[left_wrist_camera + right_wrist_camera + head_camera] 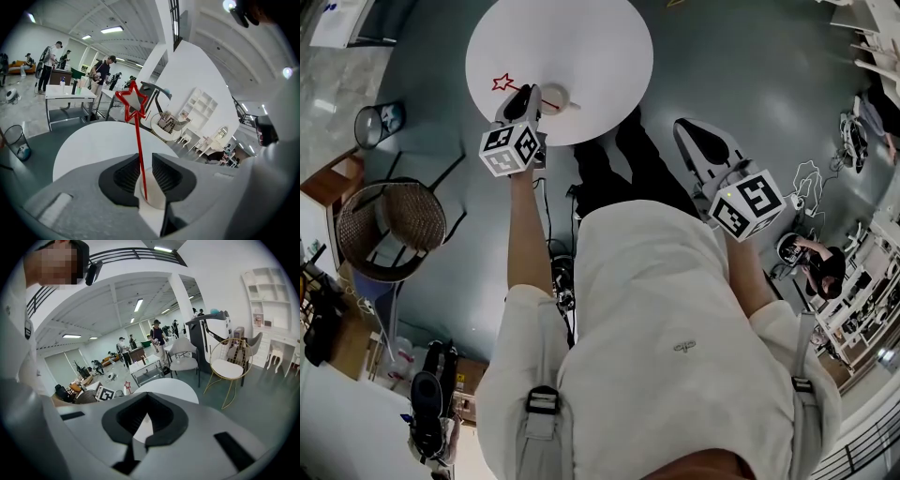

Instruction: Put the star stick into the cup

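A red star stick (502, 82) leans out of a small white cup (554, 97) on the round white table (581, 37). My left gripper (528, 94) hovers right over the cup. In the left gripper view the thin stick (138, 140) rises between the ribbed pads (127, 174), its foot inside the cup (155, 192) and its star (132, 101) high above. A narrow gap shows beside the stick, so the pads do not press on it. My right gripper (689, 131) hangs off the table at the right, over the floor, shut and empty (143, 420).
A wicker chair (394, 225) and a wire bin (370, 124) stand left of the table. The person's dark legs (619, 169) are at the table's near edge. A gold-framed chair (228, 366) and desks with several people are further off.
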A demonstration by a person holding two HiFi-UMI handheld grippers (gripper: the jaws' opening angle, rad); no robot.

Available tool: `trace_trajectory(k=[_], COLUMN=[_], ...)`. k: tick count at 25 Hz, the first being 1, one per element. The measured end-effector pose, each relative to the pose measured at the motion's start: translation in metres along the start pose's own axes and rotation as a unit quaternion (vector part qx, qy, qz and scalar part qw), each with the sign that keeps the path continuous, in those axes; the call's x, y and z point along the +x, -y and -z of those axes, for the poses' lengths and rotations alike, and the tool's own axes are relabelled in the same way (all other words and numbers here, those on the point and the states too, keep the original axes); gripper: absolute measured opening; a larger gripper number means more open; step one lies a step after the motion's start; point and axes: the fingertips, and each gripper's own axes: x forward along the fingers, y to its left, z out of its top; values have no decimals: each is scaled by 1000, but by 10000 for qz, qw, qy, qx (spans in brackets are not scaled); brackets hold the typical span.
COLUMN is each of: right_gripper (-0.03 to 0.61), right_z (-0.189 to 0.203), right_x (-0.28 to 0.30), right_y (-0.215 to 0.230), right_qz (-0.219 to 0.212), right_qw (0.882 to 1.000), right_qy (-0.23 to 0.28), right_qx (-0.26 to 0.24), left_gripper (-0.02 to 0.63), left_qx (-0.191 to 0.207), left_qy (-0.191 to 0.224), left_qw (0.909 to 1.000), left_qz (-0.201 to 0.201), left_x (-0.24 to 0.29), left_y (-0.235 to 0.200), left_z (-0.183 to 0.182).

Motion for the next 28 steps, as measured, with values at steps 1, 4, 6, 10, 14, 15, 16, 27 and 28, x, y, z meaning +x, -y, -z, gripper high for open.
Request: trace_trajectory(k=[1,4,6,10,14,15,16,27,28], right_gripper=[8,8,8,8,8,8,8,8,8], right_z=[0,1,2,1,1,1,1,-10,-11], right_x=[-1,-4,-7,-10,-14,-15,-16,-17,-16], right_y=[0,0,0,1,-4,-5,-4,-14,-17], right_qz=[14,-8,-15,-10,-63,-77,-79,-351,-400], right_qw=[10000,10000,10000,10000,9999,9999,9999,9988,9985], right_qy=[3,34,47,65,103,116,124,305,320], right_qx=[4,-14,-18,-20,-60,-73,-83,-172,-196], left_gripper=[70,93,125,161,183,187,190,198,195], left_qx=[-13,-53,-107,-167,-167,-165,-170,-571,-596], left_qy=[-8,-20,-42,-34,-36,-31,-24,233,291], left_qw=[10000,10000,9999,9998,9998,9998,9997,9975,9972], left_qz=[-11,-52,-70,-93,-110,-129,-149,-343,-351], left_x=[0,0,-1,-4,-11,-12,-13,-54,-61], left_y=[-1,-2,-1,1,3,4,4,16,19], left_z=[1,2,5,6,8,8,8,25,25])
